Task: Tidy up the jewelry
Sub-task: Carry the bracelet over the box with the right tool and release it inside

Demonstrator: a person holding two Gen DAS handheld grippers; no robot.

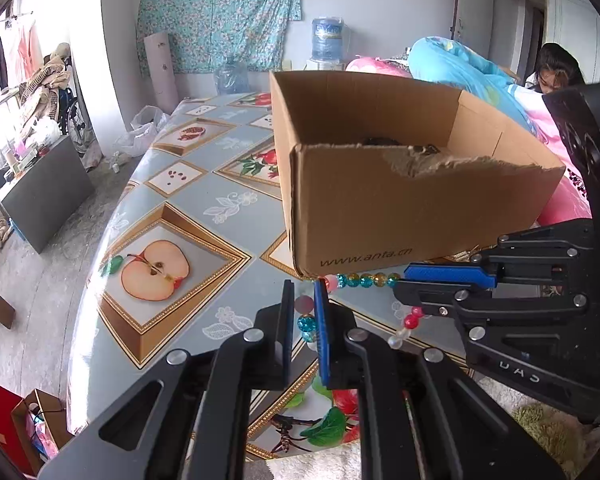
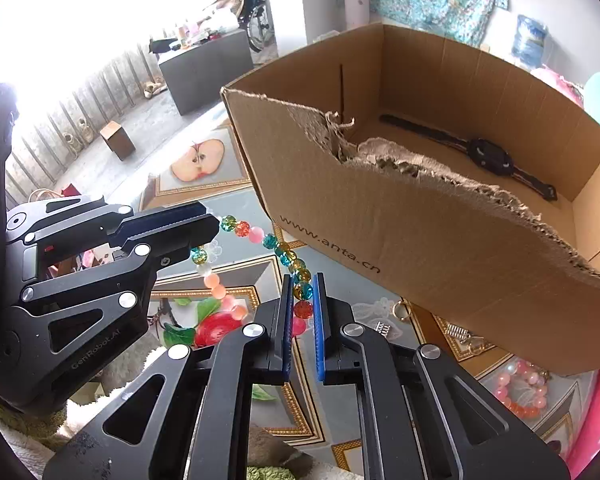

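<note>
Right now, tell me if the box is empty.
Not empty: a black watch lies on the floor of the box.

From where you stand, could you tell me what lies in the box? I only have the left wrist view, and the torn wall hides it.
Observer: A black watch lies flat on the floor of the box, with its strap stretched out.
Operator: Thank you. Is any jewelry lying on the table beyond the right gripper?
Observer: Yes, a pink bracelet lies on the table beside the box.
Operator: And does the right gripper really grip the beads?
Observer: Yes, the right gripper is shut on the bead string, with a red bead between its pads.
</note>
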